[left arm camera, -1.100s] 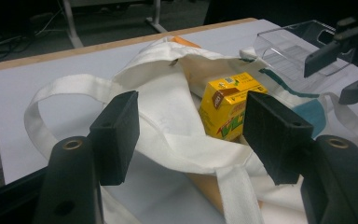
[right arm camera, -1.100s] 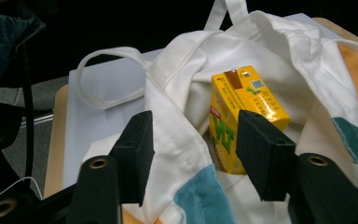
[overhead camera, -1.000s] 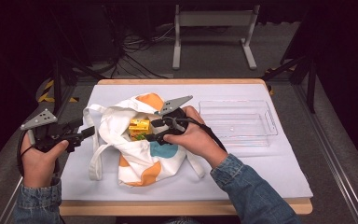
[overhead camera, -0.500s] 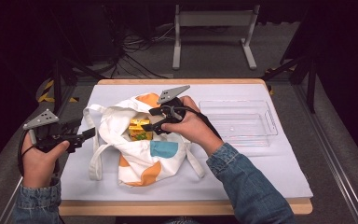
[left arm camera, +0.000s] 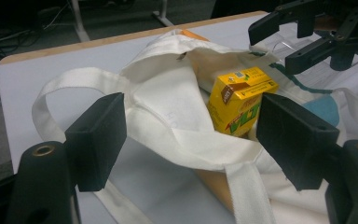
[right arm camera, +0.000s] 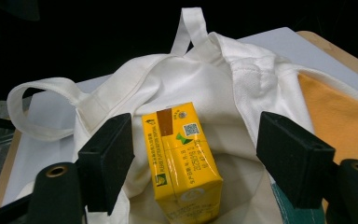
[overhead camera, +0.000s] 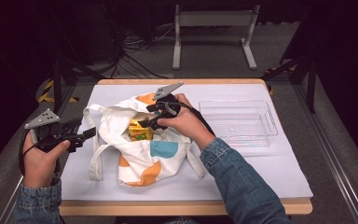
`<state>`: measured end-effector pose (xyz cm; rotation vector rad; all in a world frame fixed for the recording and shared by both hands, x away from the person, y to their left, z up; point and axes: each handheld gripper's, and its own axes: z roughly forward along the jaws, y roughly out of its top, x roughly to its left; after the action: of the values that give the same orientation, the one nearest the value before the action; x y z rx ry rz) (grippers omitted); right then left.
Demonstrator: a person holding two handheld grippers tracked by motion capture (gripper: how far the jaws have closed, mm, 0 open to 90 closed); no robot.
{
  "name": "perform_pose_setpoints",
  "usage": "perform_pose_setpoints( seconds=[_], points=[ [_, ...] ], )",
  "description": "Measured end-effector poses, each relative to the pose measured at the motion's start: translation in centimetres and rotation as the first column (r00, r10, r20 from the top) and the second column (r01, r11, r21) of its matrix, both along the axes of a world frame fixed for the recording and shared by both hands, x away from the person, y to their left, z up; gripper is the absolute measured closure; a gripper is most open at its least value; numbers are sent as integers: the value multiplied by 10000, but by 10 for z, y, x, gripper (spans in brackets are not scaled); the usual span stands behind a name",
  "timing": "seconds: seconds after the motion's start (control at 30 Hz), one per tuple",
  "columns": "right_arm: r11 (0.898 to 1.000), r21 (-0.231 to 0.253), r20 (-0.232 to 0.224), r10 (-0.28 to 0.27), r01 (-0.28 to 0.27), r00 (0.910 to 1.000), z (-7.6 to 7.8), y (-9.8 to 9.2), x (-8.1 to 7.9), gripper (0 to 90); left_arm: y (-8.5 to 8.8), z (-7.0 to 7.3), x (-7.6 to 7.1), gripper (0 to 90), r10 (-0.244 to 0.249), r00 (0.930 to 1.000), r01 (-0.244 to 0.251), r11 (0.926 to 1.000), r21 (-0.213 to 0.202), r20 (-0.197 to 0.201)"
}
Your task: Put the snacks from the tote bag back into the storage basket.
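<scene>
The yellow carton [right arm camera: 182,158] is sitting inside the white tote bag [overhead camera: 140,140]. Right hand-held gripper [overhead camera: 145,123] is hovering released over it; left hand-held gripper [overhead camera: 92,132], released, is waiting beside the bag.

I see blue denim sleeves [overhead camera: 242,186] on both forearms. Each hand-held gripper, left [overhead camera: 89,133] and right [overhead camera: 143,123], is black with a grey three-cornered plate and a black cable. Jaws are blocky black pads; brass-ringed holes on the arms.
</scene>
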<state>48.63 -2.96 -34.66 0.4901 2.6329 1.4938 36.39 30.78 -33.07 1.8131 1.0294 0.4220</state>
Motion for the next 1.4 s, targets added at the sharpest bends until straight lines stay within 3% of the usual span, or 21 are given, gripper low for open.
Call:
perform_pose_setpoints(
  seconds=[0.1,0.37,0.53,0.8,1.4],
  points=[
    [10000,-14,-187,-5,5,9998,-6,4,3,267,0,0,0,249,-66,10000,66,10000,-17,-7],
    [9993,-173,-148,334,-336,9993,-19,16,2,246,-1,-1,1,247,-96,10000,96,10000,11,-11],
    [9978,-485,55,453,-450,9990,-27,21,0,246,1,-1,1,246,-88,10000,88,10000,15,-3],
    [9989,-329,246,343,-334,9991,-35,23,-3,249,0,-1,1,246,-103,9999,103,9999,12,0],
    [9979,-576,696,324,-284,9971,-46,19,-4,386,1,-2,2,245,-94,10000,94,9999,40,-15]
  ],
)
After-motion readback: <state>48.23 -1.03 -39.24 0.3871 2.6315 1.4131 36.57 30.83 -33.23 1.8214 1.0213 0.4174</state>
